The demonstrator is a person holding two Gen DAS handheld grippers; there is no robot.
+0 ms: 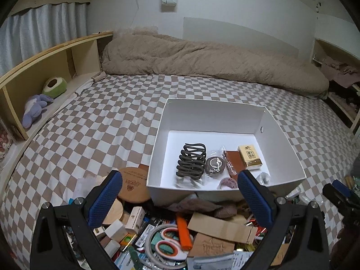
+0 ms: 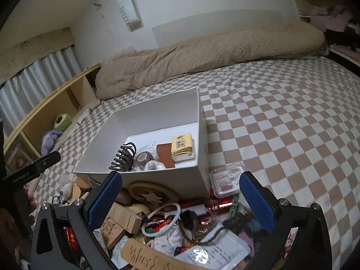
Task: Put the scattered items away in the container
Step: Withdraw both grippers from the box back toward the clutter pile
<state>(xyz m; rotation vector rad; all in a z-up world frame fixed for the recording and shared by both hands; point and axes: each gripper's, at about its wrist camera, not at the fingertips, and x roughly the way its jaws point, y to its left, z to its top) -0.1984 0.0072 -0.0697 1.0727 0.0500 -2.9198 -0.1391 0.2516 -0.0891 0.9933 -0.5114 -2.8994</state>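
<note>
In the left wrist view, going from the left of the frame, the left hand-held gripper (image 1: 178, 193) shows its two blue pads spread wide with nothing between them. Below and between the pads, in the lower middle of the frame, lies the pile of scattered items (image 1: 171, 236): a round wooden disc (image 1: 132, 183) at the left pad, then small white boxes, scissors with orange handles (image 1: 167, 244) and an orange marker (image 1: 183, 231). The marker's long axis runs nearly up and down in the picture, so roughly along the line the gripper points; I judge that open jaws coming straight down would close across it without turning. Above the pile, at middle right, the white container (image 1: 225, 110) stands on the checkered bed (image 1: 101, 123), with its near wall just beyond the pile. Inside already lie a dark hair claw (image 1: 192, 162), a roll of tape (image 1: 214, 166) and a yellow tissue pack (image 1: 249, 157). In the right wrist view the right hand-held gripper (image 2: 180, 193) is also fully open and empty; the pile fills the lower part of that frame and the container sits at upper left of the pads. Both grippers are about equally near the pile, and the container lies further ahead for each.
</note>
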